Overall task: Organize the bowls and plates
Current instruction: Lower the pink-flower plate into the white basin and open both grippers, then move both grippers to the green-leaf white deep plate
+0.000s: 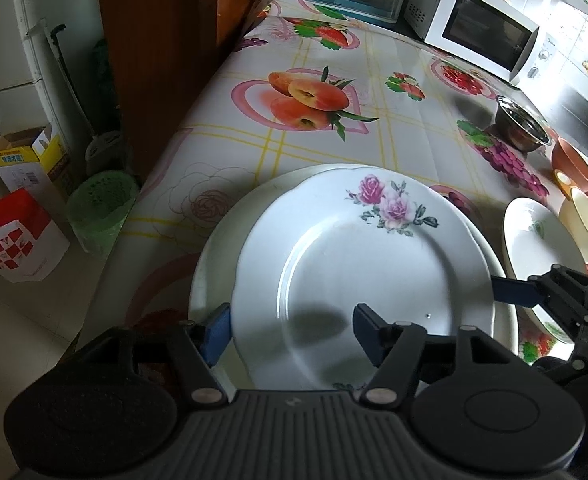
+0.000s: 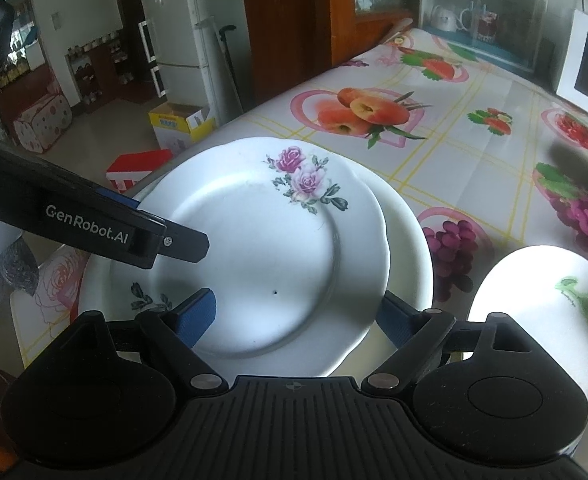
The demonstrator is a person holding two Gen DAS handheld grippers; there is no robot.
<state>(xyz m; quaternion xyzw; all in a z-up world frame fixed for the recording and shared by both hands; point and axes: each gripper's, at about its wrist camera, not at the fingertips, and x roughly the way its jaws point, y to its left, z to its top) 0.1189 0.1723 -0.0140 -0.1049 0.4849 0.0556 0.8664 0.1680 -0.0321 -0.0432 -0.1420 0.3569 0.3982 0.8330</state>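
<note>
- Rose-patterned plate (image 1: 357, 276) is lying on a larger white plate (image 1: 214, 264), directly ahead of both tongs, on the fruit-print tablecloth (image 1: 317, 132).
- Left gripper (image 1: 290, 332) is standing released; its pads are straddling the plate's near rim without visibly pressing.
- Right gripper (image 2: 294, 316) is spread wide, also straddling the rim and gripping nothing.
- Plate is looking glazed, stiff, slippery and breakable; best hold is likely the scalloped rim.
- Second flowered plate (image 2: 541, 292) is waiting right of the right tongs.

White lettering "GenRobot.AI" runs along the black left gripper (image 2: 198, 246); other labels are too blurred to read.
</note>
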